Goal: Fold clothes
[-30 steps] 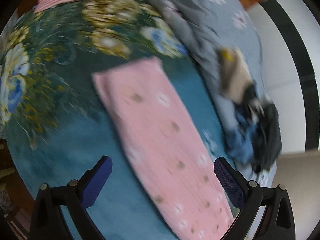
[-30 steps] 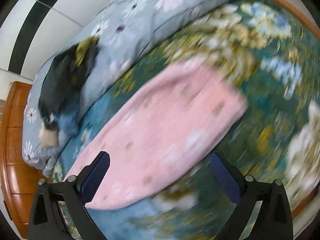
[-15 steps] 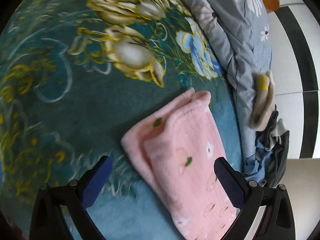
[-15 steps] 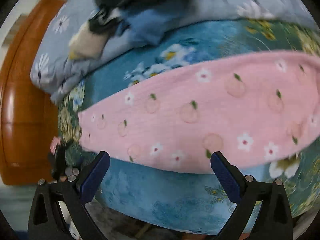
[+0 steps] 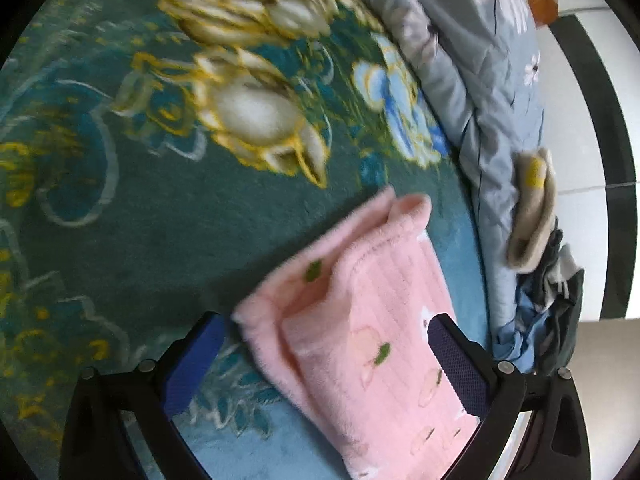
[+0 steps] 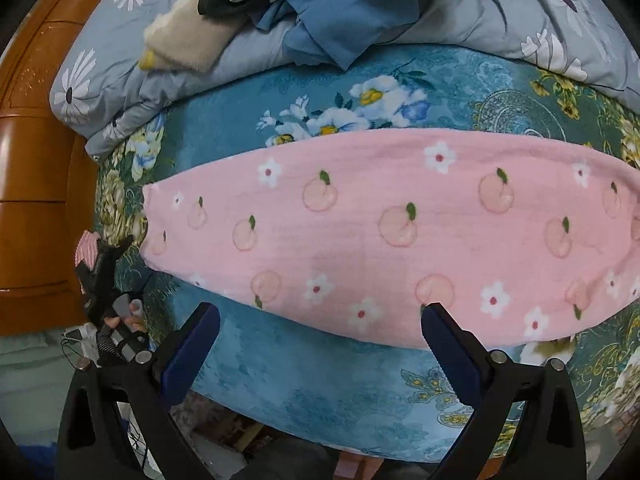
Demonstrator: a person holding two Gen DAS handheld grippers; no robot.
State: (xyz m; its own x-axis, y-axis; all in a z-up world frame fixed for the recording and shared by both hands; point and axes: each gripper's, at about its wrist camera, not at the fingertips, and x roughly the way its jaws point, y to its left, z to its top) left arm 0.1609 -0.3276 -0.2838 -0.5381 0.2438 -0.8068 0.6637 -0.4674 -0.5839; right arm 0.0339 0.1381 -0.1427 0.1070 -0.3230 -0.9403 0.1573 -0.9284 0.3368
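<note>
A pink fleece garment (image 6: 400, 236) printed with peaches and white flowers lies folded into a long strip across the teal floral bedspread (image 6: 312, 384). In the left wrist view one end of the pink garment (image 5: 360, 320) shows its doubled layers. My left gripper (image 5: 320, 340) is open, its blue pads on either side of that end without closing on it. My right gripper (image 6: 320, 328) is also open and hovers at the near long edge of the strip, the right pad just over the cloth.
A grey-blue daisy quilt (image 6: 120, 68) is bunched along the far side with a heap of beige, blue and dark clothes (image 6: 320, 12) on it. A wooden headboard (image 6: 32, 160) stands left. The other gripper's handle (image 6: 108, 292) shows at the bed's left edge.
Both grippers have swung from a high view of the spread garment down close to it. In the last half second the left gripper moved nearer the folded end; the right barely shifted.
</note>
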